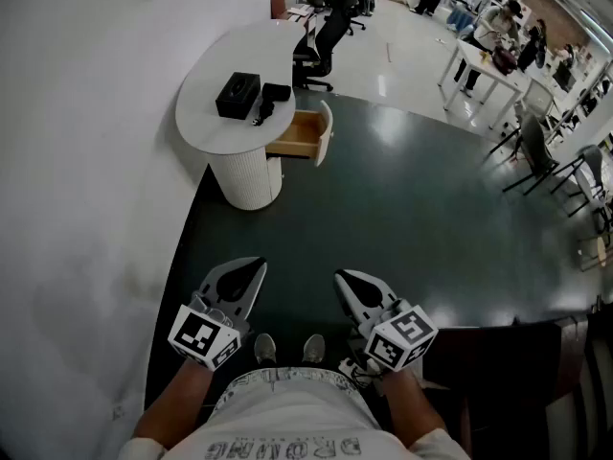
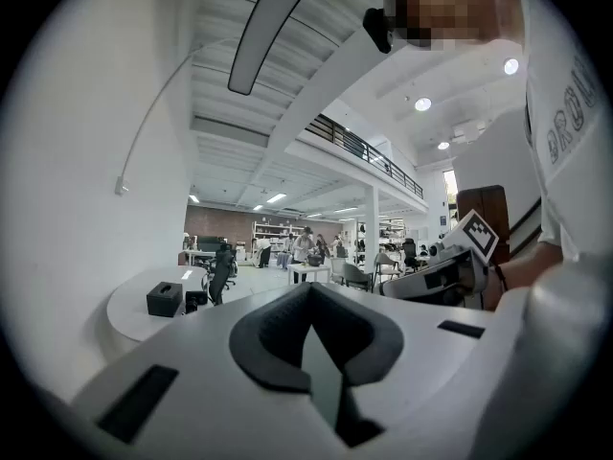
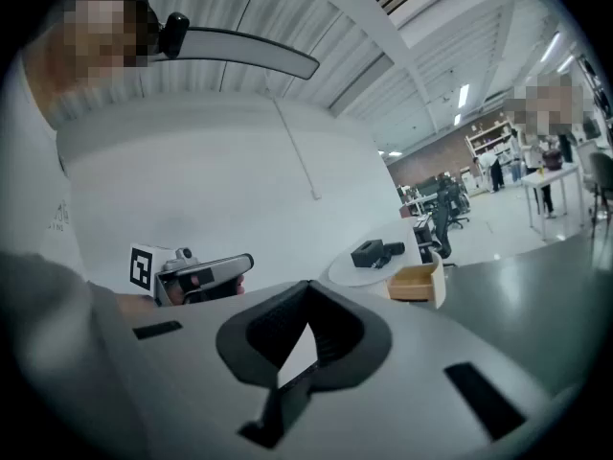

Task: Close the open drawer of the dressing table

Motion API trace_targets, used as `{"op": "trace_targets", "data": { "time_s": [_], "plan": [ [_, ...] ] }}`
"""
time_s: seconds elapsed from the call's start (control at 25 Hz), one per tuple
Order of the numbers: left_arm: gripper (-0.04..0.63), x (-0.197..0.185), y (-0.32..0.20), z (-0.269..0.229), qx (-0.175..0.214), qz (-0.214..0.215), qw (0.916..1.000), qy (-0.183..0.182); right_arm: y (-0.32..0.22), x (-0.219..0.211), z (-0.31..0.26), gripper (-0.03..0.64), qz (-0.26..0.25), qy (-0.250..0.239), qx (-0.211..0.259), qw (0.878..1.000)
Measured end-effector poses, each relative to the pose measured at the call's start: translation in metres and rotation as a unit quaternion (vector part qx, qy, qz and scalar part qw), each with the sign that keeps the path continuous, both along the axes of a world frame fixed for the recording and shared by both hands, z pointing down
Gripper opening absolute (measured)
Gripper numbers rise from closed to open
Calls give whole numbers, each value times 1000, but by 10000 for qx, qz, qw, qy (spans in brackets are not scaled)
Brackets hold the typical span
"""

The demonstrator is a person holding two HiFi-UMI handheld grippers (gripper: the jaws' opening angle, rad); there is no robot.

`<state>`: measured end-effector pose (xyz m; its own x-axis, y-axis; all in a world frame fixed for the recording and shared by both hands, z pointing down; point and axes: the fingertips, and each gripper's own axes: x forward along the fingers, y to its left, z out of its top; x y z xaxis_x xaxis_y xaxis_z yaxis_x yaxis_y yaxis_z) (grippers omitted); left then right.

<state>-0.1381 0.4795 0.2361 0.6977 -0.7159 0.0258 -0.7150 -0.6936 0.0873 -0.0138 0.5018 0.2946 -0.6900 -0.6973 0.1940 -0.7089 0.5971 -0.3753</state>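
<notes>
The white oval dressing table [image 1: 213, 127] stands against the left wall, well ahead of me. Its wooden drawer [image 1: 300, 134] is pulled out to the right, the white front panel [image 1: 327, 132] standing away from the body. The right gripper view shows the same open drawer [image 3: 415, 281] beside the table [image 3: 356, 274]. In the left gripper view only the table top [image 2: 129, 307] shows. My left gripper [image 1: 251, 270] and right gripper [image 1: 347, 282] are held low by my body, side by side, far from the drawer. Both are shut with nothing in them [image 2: 309, 287] [image 3: 306, 287].
A black box [image 1: 238, 95] and a smaller black item [image 1: 274, 96] lie on the table top. A black office chair [image 1: 321, 41] stands behind the table. White tables, chairs [image 1: 536, 151] and people fill the far right. Dark furniture [image 1: 508, 372] stands at my right.
</notes>
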Motion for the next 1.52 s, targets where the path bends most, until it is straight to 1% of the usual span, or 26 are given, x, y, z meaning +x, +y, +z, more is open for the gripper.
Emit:
{"op": "trace_targets", "data": {
  "time_s": [0.08, 0.24, 0.72, 0.88, 1.36, 1.52],
  "plan": [
    [15, -4, 0, 5, -51, -28, 9999, 92, 0, -2, -2, 6, -13, 13, 15, 10000],
    [15, -6, 0, 4, -2, -1, 10000, -23, -1, -5, -3, 6, -12, 83, 14, 10000],
    [15, -11, -5, 4, 1, -44, 10000, 44, -8, -7, -5, 8, 109, 257, 74, 9996],
    [15, -9, -6, 4, -14, -20, 10000, 37, -10, -5, -4, 8, 139, 188, 89, 9997],
    [15, -3, -9, 6, -26, 10, 10000, 35, -15, 0, -2, 12, 223, 182, -40, 9996],
    [15, -1, -9, 6, -29, 8, 10000, 33, -16, -1, -3, 18, 172, 79, -22, 9998]
  ]
}}
